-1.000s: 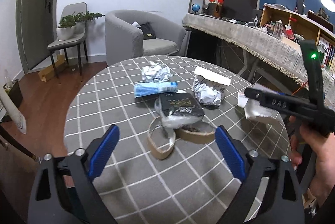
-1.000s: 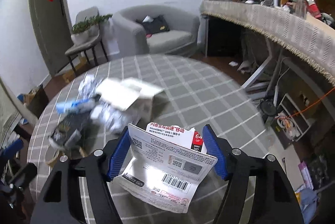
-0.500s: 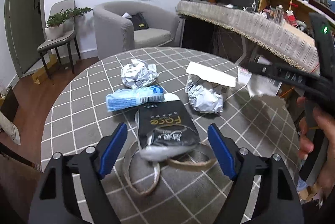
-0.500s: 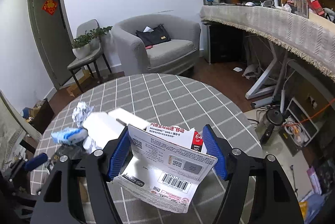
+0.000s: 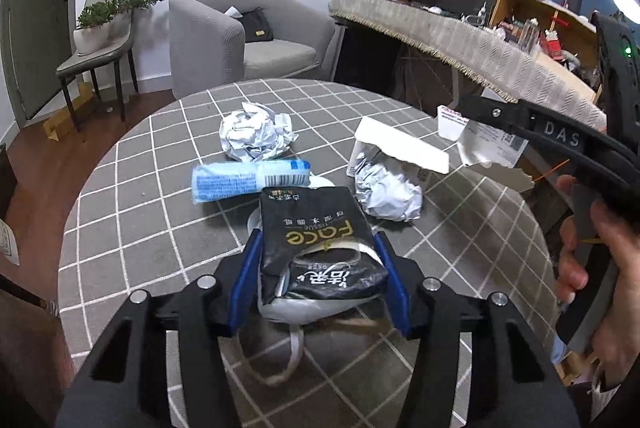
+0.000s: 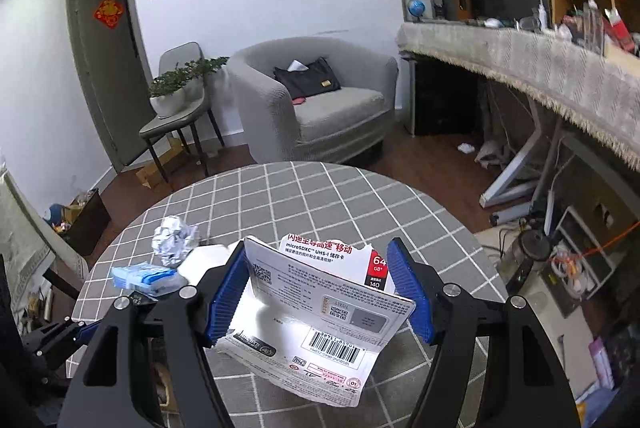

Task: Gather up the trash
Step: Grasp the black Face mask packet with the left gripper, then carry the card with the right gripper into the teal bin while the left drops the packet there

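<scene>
The left gripper (image 5: 318,278) has just been closing its jaws, blue pads now against the black tissue pack (image 5: 316,248) at lower centre of its view. The right gripper (image 6: 318,290) clamps the torn memory-card packaging (image 6: 316,312), low centre. Crumpled paper (image 5: 256,136) waits beyond on the checked table (image 5: 160,188). Judged mid-pickup: next, lift the pack clear without snagging the loops beneath.

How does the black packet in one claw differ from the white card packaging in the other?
The black tissue packet is soft, dark and crumpled; the memory-card packaging is stiff, white, flat card with a barcode. The left gripper, whose jaws have just been closing, squeezes the packet low over the table; the right gripper holds the card clear above it. Both are trash held between blue pads.
</scene>
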Demonstrator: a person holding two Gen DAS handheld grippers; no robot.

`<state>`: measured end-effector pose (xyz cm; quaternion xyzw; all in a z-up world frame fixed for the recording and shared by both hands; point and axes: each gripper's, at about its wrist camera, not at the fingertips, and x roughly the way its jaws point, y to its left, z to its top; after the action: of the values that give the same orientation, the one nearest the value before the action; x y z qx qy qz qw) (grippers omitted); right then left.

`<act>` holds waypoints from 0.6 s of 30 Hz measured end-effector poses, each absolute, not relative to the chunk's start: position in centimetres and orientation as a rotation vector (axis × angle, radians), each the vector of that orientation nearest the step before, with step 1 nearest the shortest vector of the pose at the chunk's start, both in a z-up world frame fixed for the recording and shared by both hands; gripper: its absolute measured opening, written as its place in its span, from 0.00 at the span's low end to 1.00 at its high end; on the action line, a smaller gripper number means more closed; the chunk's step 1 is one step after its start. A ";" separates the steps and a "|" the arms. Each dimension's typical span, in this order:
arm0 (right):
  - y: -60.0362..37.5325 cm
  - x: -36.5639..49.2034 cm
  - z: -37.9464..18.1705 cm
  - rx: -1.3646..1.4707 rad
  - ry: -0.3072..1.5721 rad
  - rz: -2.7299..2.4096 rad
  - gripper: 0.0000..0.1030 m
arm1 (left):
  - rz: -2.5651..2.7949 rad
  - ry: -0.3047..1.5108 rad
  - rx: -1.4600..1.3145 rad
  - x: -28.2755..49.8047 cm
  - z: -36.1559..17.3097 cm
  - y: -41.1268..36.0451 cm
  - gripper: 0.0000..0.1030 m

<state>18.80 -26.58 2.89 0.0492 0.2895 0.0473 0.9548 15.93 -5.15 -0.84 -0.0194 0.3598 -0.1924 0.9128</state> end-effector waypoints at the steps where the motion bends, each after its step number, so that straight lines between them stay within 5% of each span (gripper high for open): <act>1: -26.4 18.7 3.0 0.099 0.584 0.102 0.69 | -0.396 0.733 -0.038 15.7 -0.6 -5.0 0.56; 18: -17.7 12.2 2.8 0.024 0.543 0.306 0.69 | -0.249 0.623 -0.092 8.2 1.3 2.0 0.56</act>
<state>12.15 -17.74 2.77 0.0116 0.2670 0.1507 0.9518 8.22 2.05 1.27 -0.0453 0.3056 -0.1220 0.9432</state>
